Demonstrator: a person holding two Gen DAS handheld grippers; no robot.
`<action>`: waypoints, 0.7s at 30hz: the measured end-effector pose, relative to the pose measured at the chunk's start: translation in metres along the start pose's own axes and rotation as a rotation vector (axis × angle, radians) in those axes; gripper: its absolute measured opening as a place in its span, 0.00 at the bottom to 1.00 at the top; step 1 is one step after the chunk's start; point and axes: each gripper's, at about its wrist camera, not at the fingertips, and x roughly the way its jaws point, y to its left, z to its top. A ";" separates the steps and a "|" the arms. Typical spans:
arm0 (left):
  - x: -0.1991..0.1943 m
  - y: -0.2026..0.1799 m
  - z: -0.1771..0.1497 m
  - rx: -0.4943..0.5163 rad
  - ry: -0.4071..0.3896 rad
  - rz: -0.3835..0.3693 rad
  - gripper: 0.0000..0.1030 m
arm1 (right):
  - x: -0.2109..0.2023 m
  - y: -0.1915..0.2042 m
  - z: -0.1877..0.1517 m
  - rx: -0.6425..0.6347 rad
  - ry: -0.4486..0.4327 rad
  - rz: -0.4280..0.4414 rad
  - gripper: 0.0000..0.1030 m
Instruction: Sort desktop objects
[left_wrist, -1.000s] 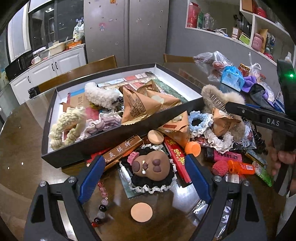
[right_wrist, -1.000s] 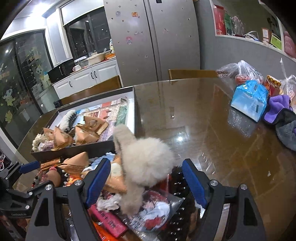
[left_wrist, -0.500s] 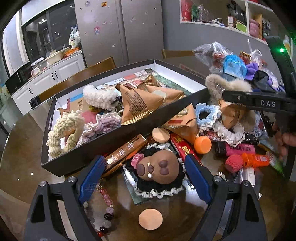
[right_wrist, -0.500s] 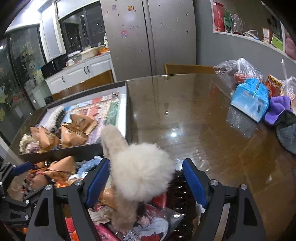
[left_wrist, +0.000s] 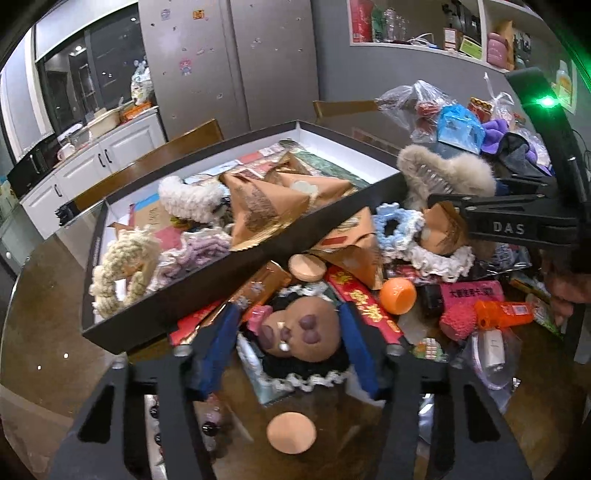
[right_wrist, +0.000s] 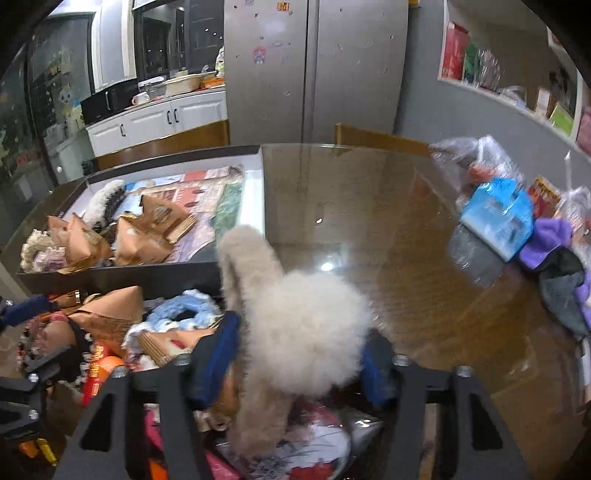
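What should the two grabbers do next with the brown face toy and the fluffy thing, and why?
Probably finish closing, then lift. The left gripper has just been closing with the brown face toy between its jaws, and the right gripper likewise around the fluffy clip. The black tray sits just beyond, already holding similar soft things.

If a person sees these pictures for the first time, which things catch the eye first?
First, the fluffy beige hair clip, between the right gripper fingers, whose jaws have just been closing. Next, the brown animal-face scrunchie between the left gripper fingers, also just closing, in front of the cluttered black tray.
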 end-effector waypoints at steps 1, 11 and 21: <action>0.001 -0.001 0.000 -0.005 0.006 -0.004 0.50 | 0.000 0.000 -0.001 -0.002 0.000 0.000 0.57; -0.001 0.004 0.000 -0.033 0.019 -0.031 0.50 | -0.011 -0.007 -0.003 0.049 -0.019 0.040 0.52; -0.006 0.005 0.001 -0.047 0.021 -0.058 0.50 | -0.024 -0.006 0.001 0.054 -0.056 0.052 0.52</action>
